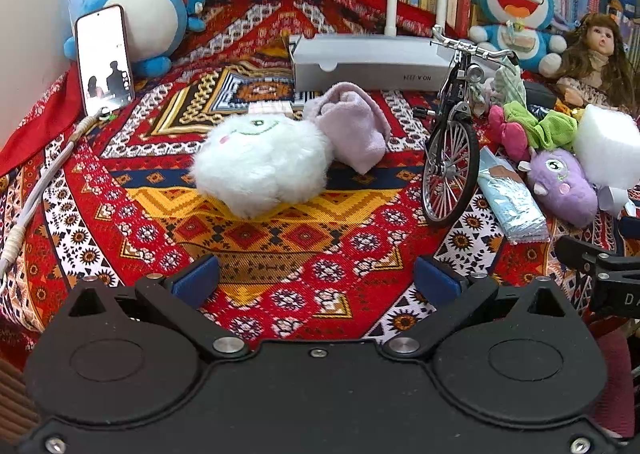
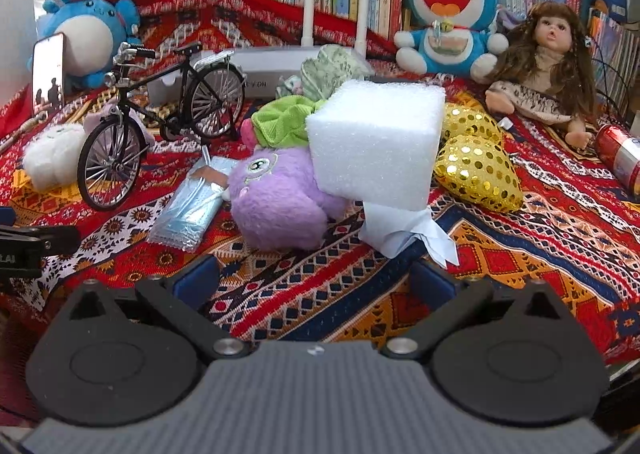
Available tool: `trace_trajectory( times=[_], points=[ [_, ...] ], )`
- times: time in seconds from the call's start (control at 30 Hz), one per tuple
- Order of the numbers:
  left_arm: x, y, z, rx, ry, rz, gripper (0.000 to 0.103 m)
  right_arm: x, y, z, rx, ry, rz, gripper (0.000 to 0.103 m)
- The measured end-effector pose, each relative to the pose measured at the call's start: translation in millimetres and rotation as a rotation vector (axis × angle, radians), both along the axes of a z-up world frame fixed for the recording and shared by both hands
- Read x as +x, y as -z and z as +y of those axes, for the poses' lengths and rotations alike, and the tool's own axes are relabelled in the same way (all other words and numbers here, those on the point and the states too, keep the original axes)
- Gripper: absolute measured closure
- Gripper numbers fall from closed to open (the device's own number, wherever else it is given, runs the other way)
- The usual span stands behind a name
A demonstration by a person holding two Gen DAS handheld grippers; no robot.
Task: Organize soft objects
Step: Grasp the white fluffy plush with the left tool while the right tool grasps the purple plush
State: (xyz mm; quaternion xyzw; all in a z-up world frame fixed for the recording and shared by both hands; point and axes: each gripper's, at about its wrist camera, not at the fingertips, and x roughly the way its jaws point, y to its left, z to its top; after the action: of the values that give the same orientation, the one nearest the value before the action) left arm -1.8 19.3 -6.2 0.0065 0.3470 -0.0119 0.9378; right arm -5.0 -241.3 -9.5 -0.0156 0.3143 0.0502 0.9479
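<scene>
I judge nothing is gathered yet: both tools hover empty, fingers spread wide. The fluffy white round plush lies at twelve o'clock of my left gripper, a limp pale-pink cloth touching it at two. My right gripper faces the shaggy purple plush with the crisp white foam block leaning on it. Next: close gently on yielding fur, avoiding the rigid metal toy bicycle.

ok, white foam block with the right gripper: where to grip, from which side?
Grip the foam block across its two flat upright sides, near mid-height, with the right gripper coming in from the front. It leans on the purple plush at its left, so that finger has little room; the gold heart sits near the right face. Jaws are open, likely wide enough.
</scene>
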Motion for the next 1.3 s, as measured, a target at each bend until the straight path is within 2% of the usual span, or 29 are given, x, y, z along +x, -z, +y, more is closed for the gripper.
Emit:
trace_trajectory(
  times=[0.07, 0.17, 0.23, 0.33, 0.53, 0.67, 0.77, 0.87, 1.3],
  points=[
    [-4.0, 4.7, 2.9, -0.004, -0.011, -0.043, 0.000, -4.8, 4.3, -1.0, 0.007, -0.009, -0.046, 0.000],
    [-4.6, 3.1, 3.1, -0.013, -0.023, -0.039, 0.000, -3.1, 1.8, -1.5, 0.005, -0.019, -0.036, 0.000],
    [-6.2, 0.0, 5.7, -0.036, -0.018, -0.041, 0.004, -0.4, -2.3, -3.5, 0.010, -0.019, -0.013, 0.000],
    [-9.7, -6.7, 11.0, -0.051, -0.010, -0.072, 0.010, -5.4, -6.7, -8.1, 0.041, -0.028, -0.042, 0.000],
    [-9.3, -26.4, 21.3, -0.030, -0.043, -0.180, 0.012, -15.6, -17.9, -3.2, 0.055, -0.078, -0.115, 0.012],
    [2.7, -32.8, 30.7, -0.022, -0.081, -0.206, 0.016, -12.0, -21.6, 7.1, 0.034, -0.102, -0.123, 0.022],
    [11.9, -33.5, 38.8, -0.044, -0.103, -0.207, 0.016, -9.4, -22.2, 12.1, 0.042, -0.126, -0.112, 0.027],
    [22.1, -29.6, 42.3, -0.048, -0.119, -0.190, 0.018, -8.8, -21.3, 17.6, 0.025, -0.131, -0.119, 0.028],
    [35.9, -15.5, 40.6, -0.049, -0.111, -0.152, 0.025, 20.4, -13.6, 6.7, 0.062, -0.030, -0.055, 0.031]
  ],
)
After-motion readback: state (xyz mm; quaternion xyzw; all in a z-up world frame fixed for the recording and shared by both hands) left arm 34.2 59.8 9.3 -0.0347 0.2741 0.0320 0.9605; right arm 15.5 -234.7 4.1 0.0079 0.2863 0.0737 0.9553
